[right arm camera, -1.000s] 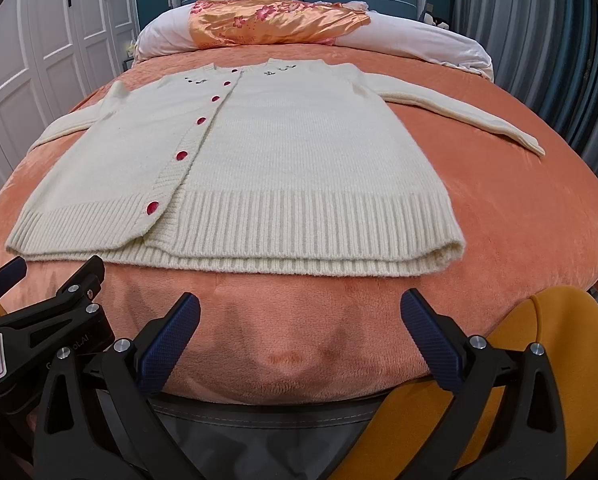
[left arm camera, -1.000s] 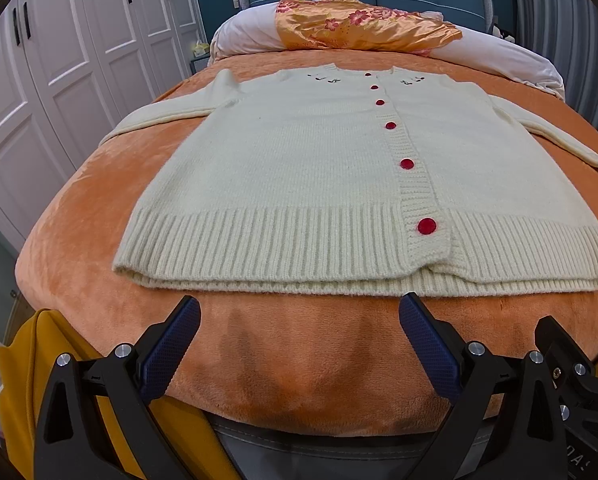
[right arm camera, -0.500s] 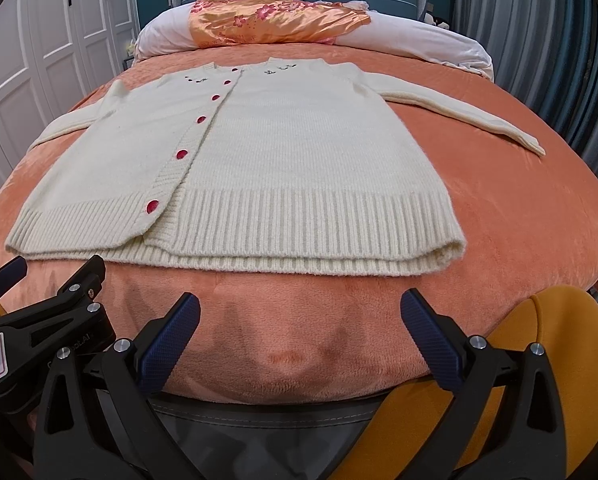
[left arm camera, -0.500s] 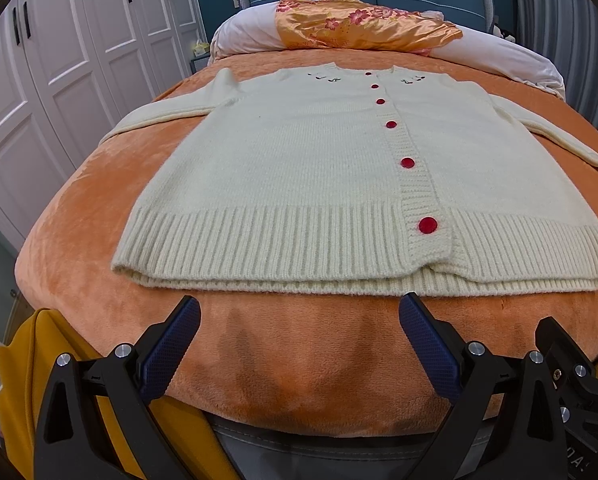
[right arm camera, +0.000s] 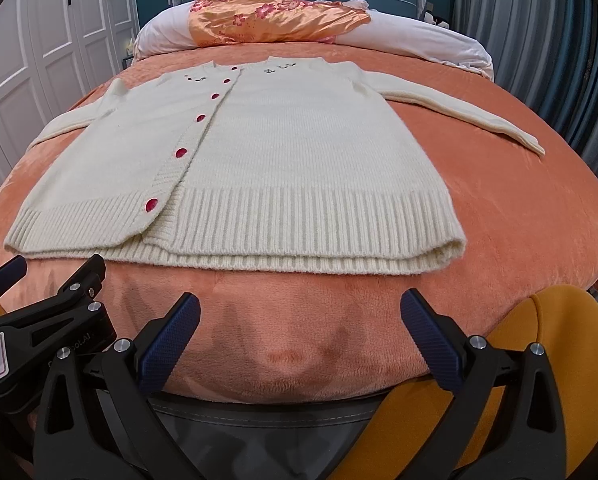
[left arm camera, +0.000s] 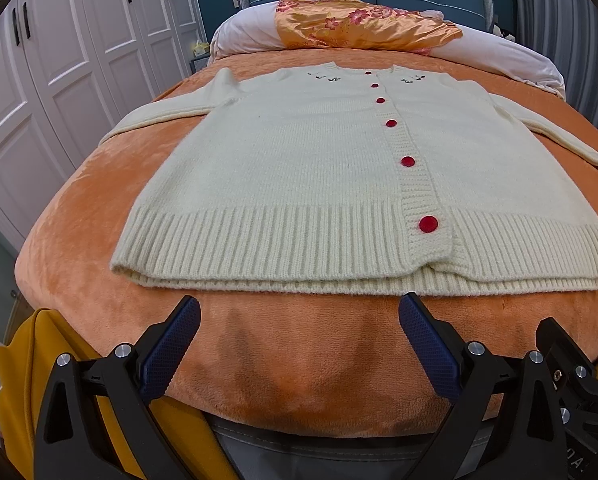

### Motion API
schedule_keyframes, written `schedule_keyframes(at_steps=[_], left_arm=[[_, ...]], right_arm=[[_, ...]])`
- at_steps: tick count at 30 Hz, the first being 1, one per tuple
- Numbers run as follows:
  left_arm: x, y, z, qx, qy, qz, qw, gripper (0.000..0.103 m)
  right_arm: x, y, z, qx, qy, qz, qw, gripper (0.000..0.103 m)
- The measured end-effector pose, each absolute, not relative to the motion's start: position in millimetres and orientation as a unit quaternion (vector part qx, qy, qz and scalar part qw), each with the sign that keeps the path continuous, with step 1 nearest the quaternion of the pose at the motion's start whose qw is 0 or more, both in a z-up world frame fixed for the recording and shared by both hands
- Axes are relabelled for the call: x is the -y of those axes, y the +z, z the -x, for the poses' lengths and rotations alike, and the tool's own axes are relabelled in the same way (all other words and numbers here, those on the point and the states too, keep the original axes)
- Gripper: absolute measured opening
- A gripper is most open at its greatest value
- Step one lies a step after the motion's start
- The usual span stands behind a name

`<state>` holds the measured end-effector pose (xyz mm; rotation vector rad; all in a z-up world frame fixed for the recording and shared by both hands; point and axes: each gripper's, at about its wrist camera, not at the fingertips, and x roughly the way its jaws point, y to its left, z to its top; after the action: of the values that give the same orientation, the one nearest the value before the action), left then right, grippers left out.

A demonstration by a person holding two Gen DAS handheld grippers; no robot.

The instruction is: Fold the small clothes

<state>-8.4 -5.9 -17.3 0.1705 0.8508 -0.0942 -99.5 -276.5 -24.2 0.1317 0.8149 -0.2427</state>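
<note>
No real change vs 1s ago: cardigan (left arm camera: pixel 299 168) flat, buttoned, on orange bed cover (left arm camera: pixel 299 360). Left gripper (left arm camera: pixel 299 332) & right gripper (right arm camera: pixel 299 330) fingers apart, empty (just short of hem). Fold not started.

The left gripper (left arm camera: pixel 299 334) hovers just short of the cardigan's (left arm camera: pixel 299 168) ribbed hem, fingers spread wide and holding nothing, both blue pads (left arm camera: pixel 171 350) clear of the knit. The right gripper (right arm camera: pixel 299 332) sits level with it, just beside it on the right, likewise short of the hem, jaws wide apart and empty. In the right wrist view the left gripper's black frame shows at the lower left, below the hem's left corner.
</note>
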Motion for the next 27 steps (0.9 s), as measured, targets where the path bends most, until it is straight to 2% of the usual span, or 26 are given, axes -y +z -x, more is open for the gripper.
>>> schedule_keyframes(at_steps=[12, 17, 22, 27], left_arm=[[5.3, -17.2, 8.0, -0.413, -0.048, -0.082, 0.906, 0.097], [-13.9, -7.2, -2.6, -0.412, -0.037, -0.052, 0.909, 0.098], [-54.9, 13.7, -38.3, -0.417, -0.015, 0.001, 0.909, 0.098], [-68.7, 35.3, -74.3, -0.396, 0.01, -0.021, 0.918, 0.098]], right_arm=[[276.7, -26.1, 99.1, -0.398, -0.113, -0.067, 0.908, 0.098], [306.7, -24.1, 91.0, -0.394, -0.1, -0.109, 0.907, 0.098], [412.4, -6.8, 67.0, -0.364, -0.149, -0.195, 0.899, 0.098], [550.2, 1.1, 28.4, -0.343, -0.222, -0.269, 0.872, 0.098]])
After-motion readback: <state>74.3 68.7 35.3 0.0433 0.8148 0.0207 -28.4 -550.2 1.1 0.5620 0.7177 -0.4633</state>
